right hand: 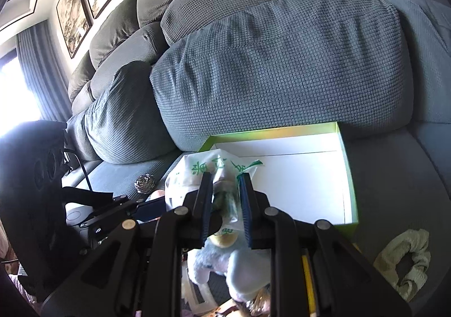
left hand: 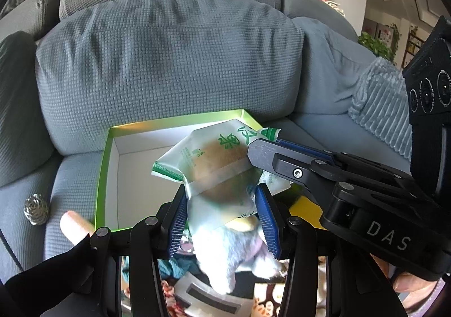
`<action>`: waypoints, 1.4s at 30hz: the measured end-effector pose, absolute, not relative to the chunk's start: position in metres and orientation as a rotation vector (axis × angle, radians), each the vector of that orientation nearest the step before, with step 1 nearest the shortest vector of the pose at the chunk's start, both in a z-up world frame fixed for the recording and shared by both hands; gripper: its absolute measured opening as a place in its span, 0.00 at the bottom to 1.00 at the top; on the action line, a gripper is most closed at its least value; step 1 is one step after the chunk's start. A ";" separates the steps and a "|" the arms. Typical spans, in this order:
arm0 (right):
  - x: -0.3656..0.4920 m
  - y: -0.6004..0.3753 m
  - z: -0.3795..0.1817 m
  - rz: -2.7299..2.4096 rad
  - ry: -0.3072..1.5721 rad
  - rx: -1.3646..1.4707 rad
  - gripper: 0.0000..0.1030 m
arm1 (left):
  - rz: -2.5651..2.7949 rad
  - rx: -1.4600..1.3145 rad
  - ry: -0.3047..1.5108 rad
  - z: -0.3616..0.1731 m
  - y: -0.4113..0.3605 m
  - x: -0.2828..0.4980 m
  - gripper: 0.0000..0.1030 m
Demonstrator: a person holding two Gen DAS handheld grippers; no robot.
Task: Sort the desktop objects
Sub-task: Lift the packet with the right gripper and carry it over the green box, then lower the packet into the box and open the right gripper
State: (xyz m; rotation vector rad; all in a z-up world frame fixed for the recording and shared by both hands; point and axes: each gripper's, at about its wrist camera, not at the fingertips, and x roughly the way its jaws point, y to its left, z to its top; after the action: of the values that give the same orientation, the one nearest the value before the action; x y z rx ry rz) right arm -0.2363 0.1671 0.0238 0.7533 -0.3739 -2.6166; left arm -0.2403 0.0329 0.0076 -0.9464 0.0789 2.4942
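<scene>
left tool (left hand: 222, 221): clamped on white green-printed pastry packet (left hand: 208, 162) | right tool (right hand: 225, 204): apparently pinching same packet at its 2 o'clock corner | packet: above green-rimmed white box (left hand: 135, 176) on grey sofa (left hand: 169, 63)

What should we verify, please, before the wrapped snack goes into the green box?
1. Right gripper shut on the snack packet: ok.
2. Left gripper holding the packet too: cannot tell; its pads flank the lower end.
3. Green box open, white floor visible: ok.
4. Packet above the box: ok, at its near corner.
5. Plush toy below clear of the packet: cannot tell.
</scene>
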 end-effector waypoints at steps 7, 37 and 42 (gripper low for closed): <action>-0.261 0.165 0.020 -2.627 -0.369 0.775 0.18 | 2.498 -0.976 0.092 0.003 0.036 -0.267 0.47; -0.300 0.176 0.001 -2.658 -0.464 0.927 0.51 | 2.566 -1.168 0.120 -0.023 0.031 -0.306 0.52; -0.290 0.181 0.008 -2.670 -0.470 0.913 0.58 | 2.582 -1.143 0.101 -0.018 0.029 -0.299 0.60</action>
State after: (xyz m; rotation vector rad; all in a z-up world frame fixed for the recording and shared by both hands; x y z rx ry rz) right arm -0.2904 0.1811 0.0083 0.9126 -0.4701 -2.6704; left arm -0.2987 0.0287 -0.0176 -1.1427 0.1014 2.5820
